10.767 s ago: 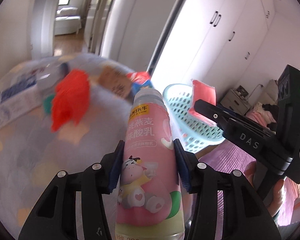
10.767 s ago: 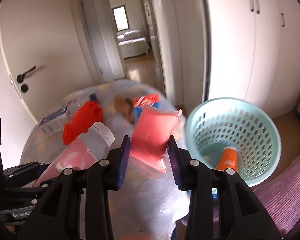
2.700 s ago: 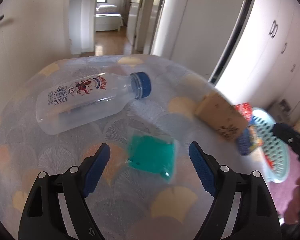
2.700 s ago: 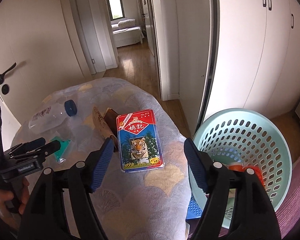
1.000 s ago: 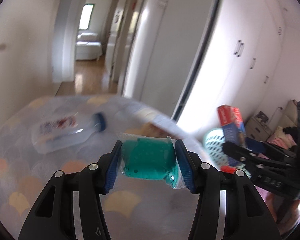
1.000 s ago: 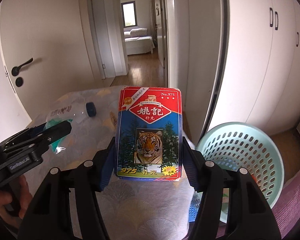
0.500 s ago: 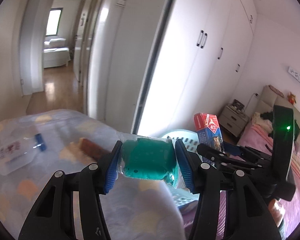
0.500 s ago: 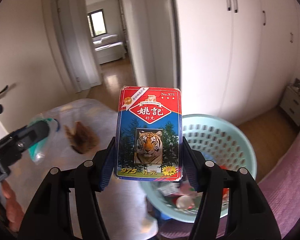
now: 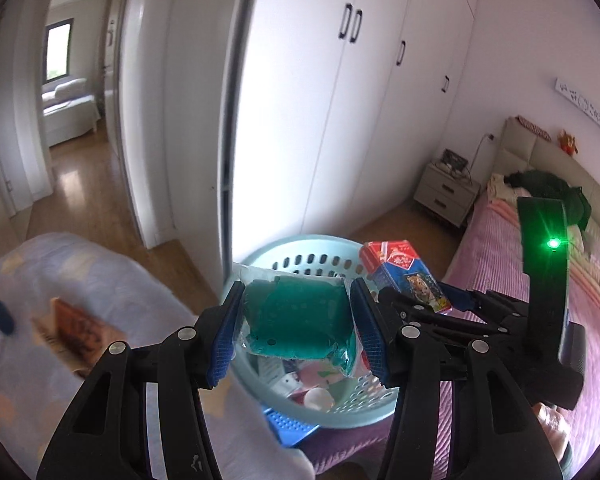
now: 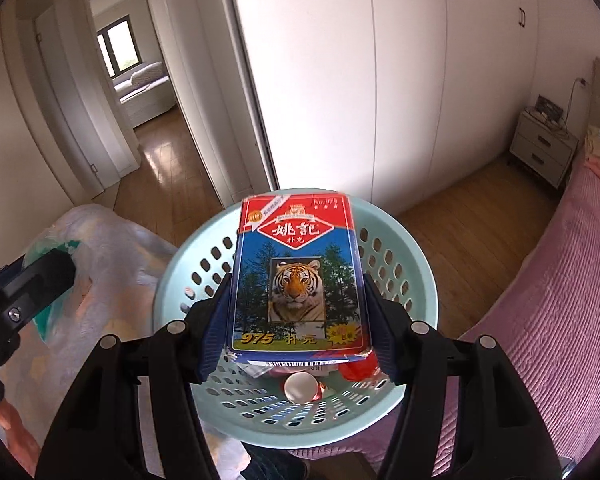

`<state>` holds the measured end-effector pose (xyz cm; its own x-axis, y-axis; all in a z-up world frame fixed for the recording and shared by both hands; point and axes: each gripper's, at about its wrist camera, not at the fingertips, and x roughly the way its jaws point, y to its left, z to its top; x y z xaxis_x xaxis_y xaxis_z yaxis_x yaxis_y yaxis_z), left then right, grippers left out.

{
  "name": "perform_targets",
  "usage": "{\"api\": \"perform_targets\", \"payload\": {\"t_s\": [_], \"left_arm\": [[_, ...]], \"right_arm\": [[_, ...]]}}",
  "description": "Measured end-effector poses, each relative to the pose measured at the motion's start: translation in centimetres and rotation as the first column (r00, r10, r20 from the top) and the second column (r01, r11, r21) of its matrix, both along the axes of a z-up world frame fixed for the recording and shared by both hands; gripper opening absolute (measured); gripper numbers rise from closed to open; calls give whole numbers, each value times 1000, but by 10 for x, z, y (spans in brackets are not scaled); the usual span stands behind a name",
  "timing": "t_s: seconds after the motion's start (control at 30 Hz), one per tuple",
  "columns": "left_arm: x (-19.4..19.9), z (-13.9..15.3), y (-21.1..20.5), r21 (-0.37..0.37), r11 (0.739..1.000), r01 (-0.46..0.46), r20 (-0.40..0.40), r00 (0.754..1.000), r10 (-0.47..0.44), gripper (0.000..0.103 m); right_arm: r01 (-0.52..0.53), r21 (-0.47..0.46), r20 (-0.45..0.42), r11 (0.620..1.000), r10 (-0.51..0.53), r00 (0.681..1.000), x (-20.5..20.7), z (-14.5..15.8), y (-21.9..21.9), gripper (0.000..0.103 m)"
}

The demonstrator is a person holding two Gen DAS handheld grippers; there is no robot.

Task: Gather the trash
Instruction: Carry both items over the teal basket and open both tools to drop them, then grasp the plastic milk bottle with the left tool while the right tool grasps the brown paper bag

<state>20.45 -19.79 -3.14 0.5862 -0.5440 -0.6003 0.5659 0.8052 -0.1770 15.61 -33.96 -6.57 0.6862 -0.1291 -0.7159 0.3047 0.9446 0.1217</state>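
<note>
My left gripper (image 9: 298, 328) is shut on a green plastic pouch (image 9: 296, 316) and holds it over the near rim of the light blue perforated basket (image 9: 300, 258). My right gripper (image 10: 298, 320) is shut on a red and blue playing-card box with a tiger picture (image 10: 296, 276), held over the basket (image 10: 404, 240). The card box also shows in the left wrist view (image 9: 404, 276). Trash lies in the basket's bottom (image 10: 300, 386).
The patterned table (image 9: 72, 280) lies to the left, with a brown box (image 9: 76, 330) and a blue bottle cap (image 9: 2, 316) on it. A pink bed (image 10: 560, 300) is on the right. White wardrobe doors (image 10: 340, 80) stand behind the basket.
Both grippers have swung right from the table to over the basket, still holding the pouch and the card box. The basket now fills the middle of both views.
</note>
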Motion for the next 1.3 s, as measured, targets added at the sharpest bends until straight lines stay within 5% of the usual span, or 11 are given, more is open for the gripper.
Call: {"api": "perform_targets", "payload": {"t_s": [0.1, 0.17, 0.4, 0.63, 1.0, 1.3], "left_arm": [[7, -7, -14, 4, 1000, 8, -14, 1000, -8, 57], [15, -15, -21, 12, 1000, -8, -29, 1000, 9, 74], [17, -37, -16, 6, 1000, -27, -90, 996, 28, 75], [1, -26, 5, -41, 998, -54, -71, 996, 51, 75], [-35, 12, 82, -113, 984, -140, -9, 990, 140, 75], [-61, 30, 179, -115, 951, -288, 16, 956, 292, 76]], "right_arm": [[5, 2, -19, 1000, -5, 1000, 3, -8, -7, 58], [22, 12, -33, 1000, -21, 999, 4, -14, -12, 58], [41, 44, -36, 998, -39, 999, -7, -19, -24, 58], [-9, 31, 21, 999, 9, 1000, -17, 6, -6, 58], [-152, 18, 57, 988, 151, 987, -23, 30, 59, 58], [-279, -8, 97, 960, 278, 956, -31, 50, 130, 58]]}}
